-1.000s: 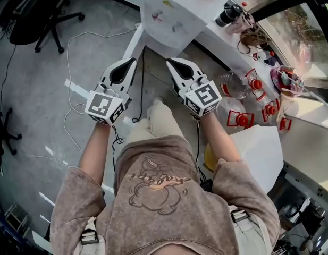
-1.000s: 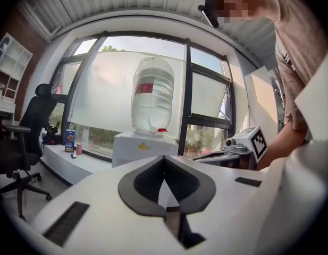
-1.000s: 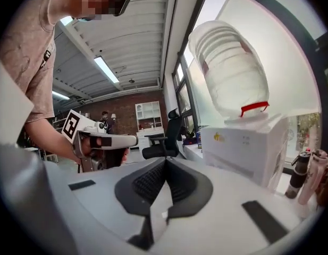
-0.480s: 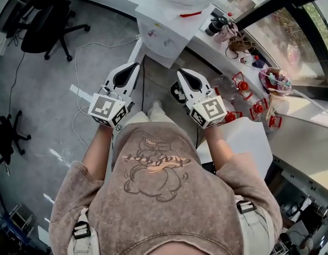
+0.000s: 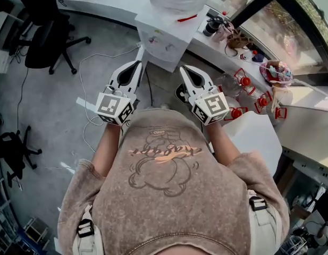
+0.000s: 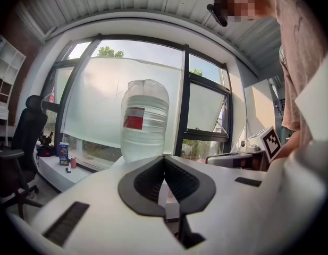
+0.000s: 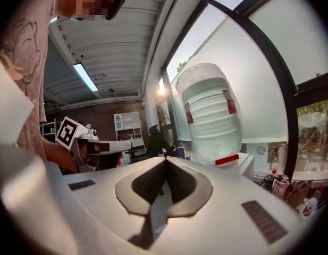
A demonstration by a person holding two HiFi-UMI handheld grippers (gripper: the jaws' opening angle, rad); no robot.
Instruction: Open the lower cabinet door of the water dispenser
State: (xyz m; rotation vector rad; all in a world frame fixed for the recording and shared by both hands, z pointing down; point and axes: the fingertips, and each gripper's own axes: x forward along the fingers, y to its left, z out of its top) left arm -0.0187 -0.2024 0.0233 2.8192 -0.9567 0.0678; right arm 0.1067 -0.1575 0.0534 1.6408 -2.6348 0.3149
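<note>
L gripper (image 6: 164,158): jaws clenched tip to tip, nothing between. R gripper (image 7: 166,162): same, closed and empty. Both are held approx. level, side by side, aimed at the water dispenser (image 5: 164,33), which stands ahead, apart from both. Water bottle (image 6: 144,118) sits on top. Floor (image 5: 57,116): grey. Office chair (image 5: 44,47) at left, cluttered counter (image 5: 219,47) along the windows at right. Lower cabinet door: not made out; jaws block it in both gripper views, and the head view is too steep.

head: steeply down over person (image 5: 164,195) | gripper views: roughly level, toward water jug (image 6: 144,121) | shared: jug, all three
</note>
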